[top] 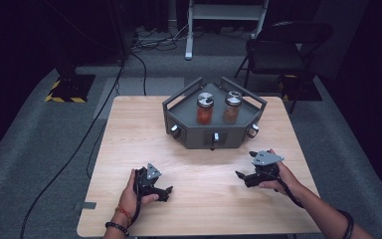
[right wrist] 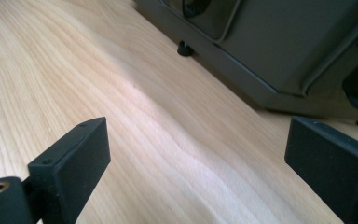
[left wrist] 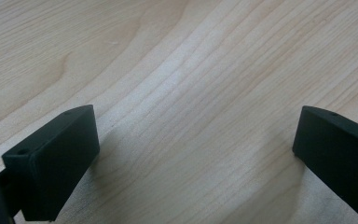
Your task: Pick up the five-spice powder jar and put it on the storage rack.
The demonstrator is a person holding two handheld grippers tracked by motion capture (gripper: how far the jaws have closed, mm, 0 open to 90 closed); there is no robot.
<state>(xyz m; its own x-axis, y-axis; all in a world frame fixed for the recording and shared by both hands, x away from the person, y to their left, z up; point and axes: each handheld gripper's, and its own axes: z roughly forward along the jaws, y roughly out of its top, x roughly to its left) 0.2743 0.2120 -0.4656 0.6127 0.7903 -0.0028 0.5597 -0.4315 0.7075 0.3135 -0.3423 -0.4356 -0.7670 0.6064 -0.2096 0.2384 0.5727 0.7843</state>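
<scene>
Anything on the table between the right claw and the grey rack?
Nothing: bare wood lies between the right claw and the grey rack, seen in the high view and the right gripper view.

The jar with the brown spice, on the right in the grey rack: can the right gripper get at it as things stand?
Probably yes. The right gripper is open with bare table ahead; the brown jar stands upright, its top uncovered, behind the rack's front wall.

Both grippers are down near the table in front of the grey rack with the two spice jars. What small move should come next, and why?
Probably lift the right gripper toward the brown-filled jar, the nearer of the two. Its jaws stand open with nothing between them, the grey rack lies just ahead in the right gripper view, and both jars stand upright and untouched. The left gripper, also open and empty, can wait.
</scene>
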